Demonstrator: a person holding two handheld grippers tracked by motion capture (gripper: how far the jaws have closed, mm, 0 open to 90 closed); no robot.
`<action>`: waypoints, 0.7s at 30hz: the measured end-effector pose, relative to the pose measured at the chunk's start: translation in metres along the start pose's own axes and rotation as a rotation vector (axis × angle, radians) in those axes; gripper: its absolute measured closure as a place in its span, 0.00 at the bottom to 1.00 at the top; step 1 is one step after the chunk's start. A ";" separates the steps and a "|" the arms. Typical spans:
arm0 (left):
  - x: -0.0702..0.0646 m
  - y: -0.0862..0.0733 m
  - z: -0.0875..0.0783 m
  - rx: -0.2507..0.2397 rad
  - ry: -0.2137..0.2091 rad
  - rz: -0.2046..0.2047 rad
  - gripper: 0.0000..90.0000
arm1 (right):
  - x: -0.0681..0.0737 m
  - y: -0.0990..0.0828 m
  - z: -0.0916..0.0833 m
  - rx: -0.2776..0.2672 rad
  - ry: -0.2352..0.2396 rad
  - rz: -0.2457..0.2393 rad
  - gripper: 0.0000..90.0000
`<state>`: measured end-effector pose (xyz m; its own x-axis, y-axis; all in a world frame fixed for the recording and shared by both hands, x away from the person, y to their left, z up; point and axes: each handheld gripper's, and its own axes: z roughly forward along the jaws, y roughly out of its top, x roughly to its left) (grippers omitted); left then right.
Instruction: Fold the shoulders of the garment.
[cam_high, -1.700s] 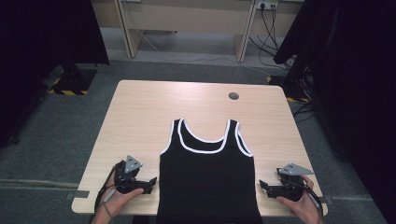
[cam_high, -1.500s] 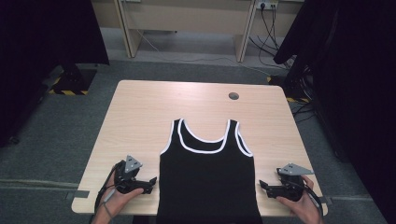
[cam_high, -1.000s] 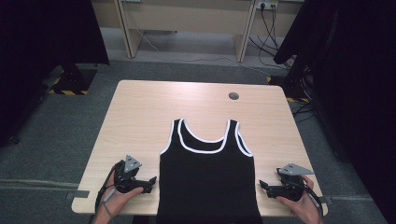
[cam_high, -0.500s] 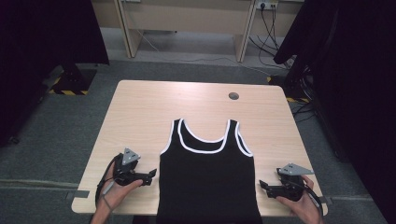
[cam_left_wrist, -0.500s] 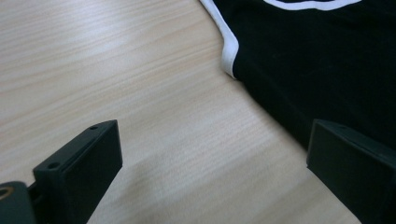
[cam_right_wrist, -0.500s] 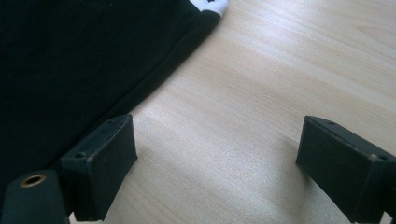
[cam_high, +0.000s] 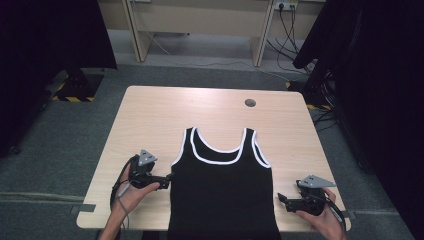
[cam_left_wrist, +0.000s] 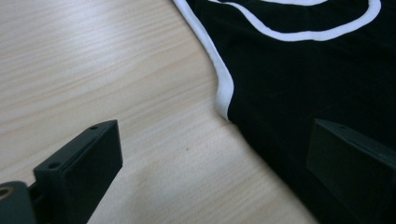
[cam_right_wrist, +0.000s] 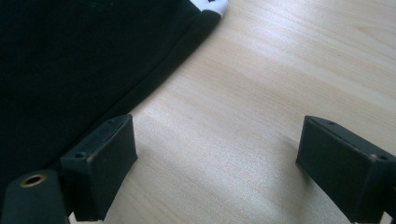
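Both grippers wide open at the side seams of the black tank top, ready to pinch.

The left gripper (cam_high: 166, 177) stands with its jaws spread across the left side edge of the tank top (cam_high: 223, 190): one finger (cam_left_wrist: 84, 161) over bare table (cam_high: 150, 120), the other over black cloth just below the white-trimmed armhole (cam_left_wrist: 223, 88). To grip well, it looks best to lower until the edge sits deep between the fingers, then close on both layers, clear of the trim. The right gripper (cam_high: 281, 201) is also open; the right seam lies just outside its near finger (cam_right_wrist: 105, 156), wood between the fingers, so it likely needs to slide toward the cloth before closing.
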<state>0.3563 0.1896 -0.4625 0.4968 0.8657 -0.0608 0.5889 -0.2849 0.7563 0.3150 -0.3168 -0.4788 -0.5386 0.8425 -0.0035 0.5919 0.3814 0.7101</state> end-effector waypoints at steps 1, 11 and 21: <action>-0.001 0.001 0.001 -0.001 -0.002 0.000 0.03 | 0.000 0.000 0.000 0.000 0.000 0.000 0.14; -0.005 0.012 0.006 -0.007 -0.013 0.009 0.03 | 0.000 0.000 0.000 0.000 0.001 -0.001 0.14; -0.002 0.026 0.018 -0.016 -0.023 -0.007 0.03 | 0.000 0.000 0.000 0.000 0.003 -0.003 0.14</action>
<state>0.3817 0.1727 -0.4547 0.5079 0.8576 -0.0808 0.5823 -0.2727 0.7659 0.3149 -0.3172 -0.4788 -0.5418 0.8405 -0.0035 0.5906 0.3837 0.7099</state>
